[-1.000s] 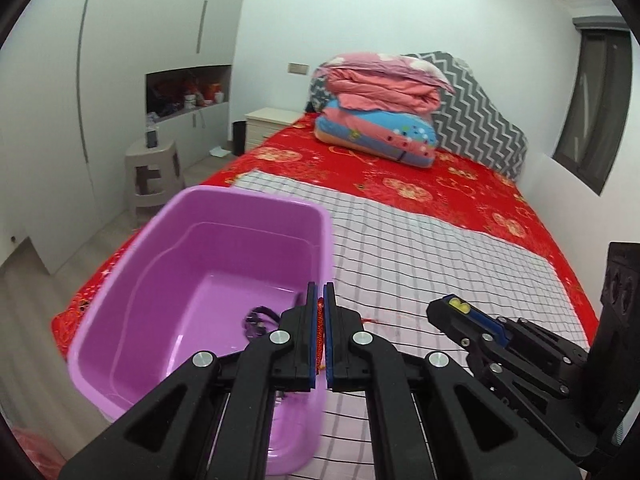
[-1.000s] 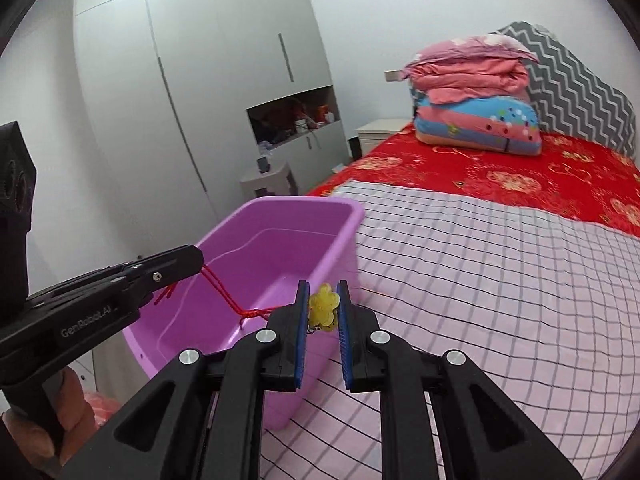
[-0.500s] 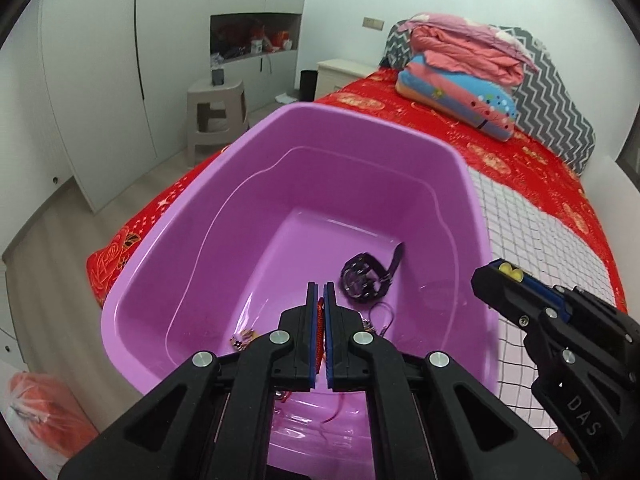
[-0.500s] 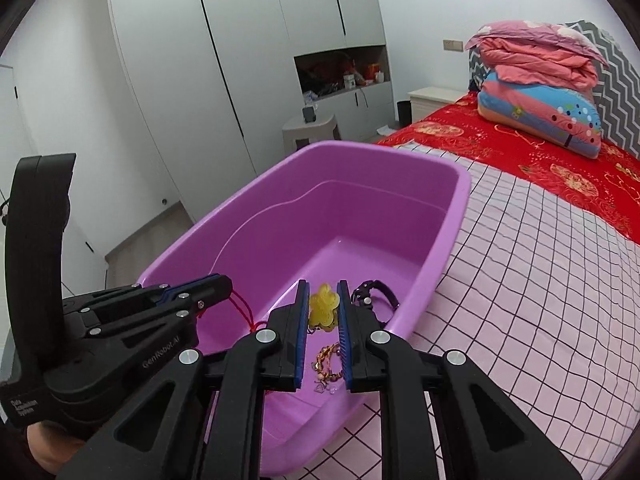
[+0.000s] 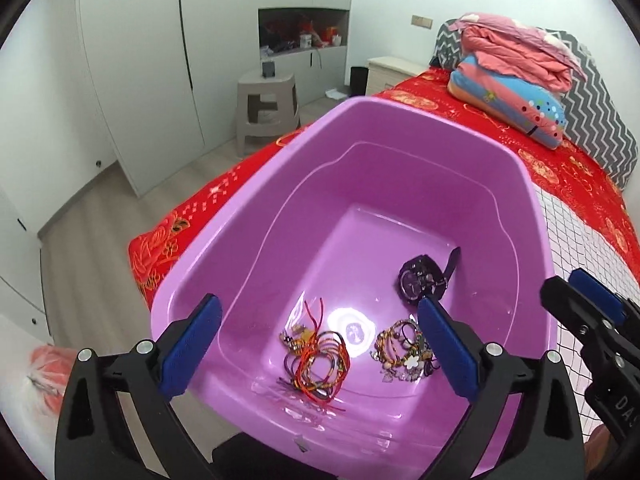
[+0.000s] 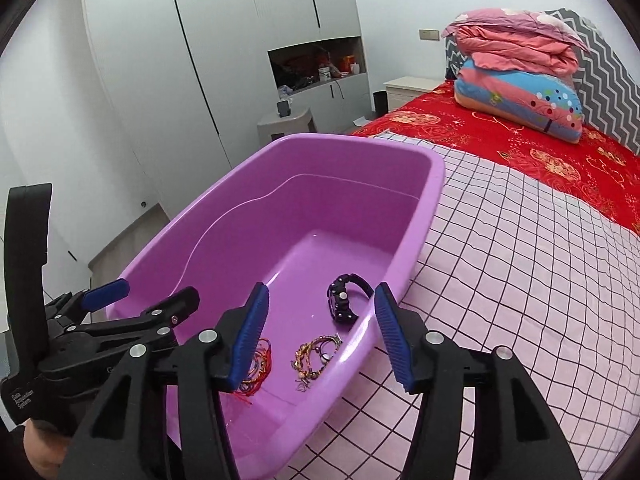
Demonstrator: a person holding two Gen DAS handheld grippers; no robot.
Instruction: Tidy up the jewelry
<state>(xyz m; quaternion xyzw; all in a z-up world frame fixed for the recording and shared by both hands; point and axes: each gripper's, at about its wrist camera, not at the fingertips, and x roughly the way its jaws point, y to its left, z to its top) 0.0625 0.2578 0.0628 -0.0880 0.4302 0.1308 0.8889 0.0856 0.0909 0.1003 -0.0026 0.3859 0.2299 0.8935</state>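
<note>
Left claw (image 5: 318, 350), lower frame in its own view: spread wide, nothing between the blue pads, poised over the purple tub (image 5: 256, 200). On the tub floor, left to right: red-cord bracelets (image 5: 318, 366), beaded gold bracelets (image 5: 400, 350), black watch (image 5: 422, 278) further back. Right claw (image 6: 320, 338), lower centre in its view: also parted wide, empty, above the tub's near end. Tub sits on the bed (image 6: 520, 260), checked sheet to its right.

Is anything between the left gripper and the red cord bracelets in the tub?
Nothing visible. The left gripper is open above the purple tub, and the red cord bracelets lie uncovered on its floor, apart from the beaded bracelets and black watch.
</note>
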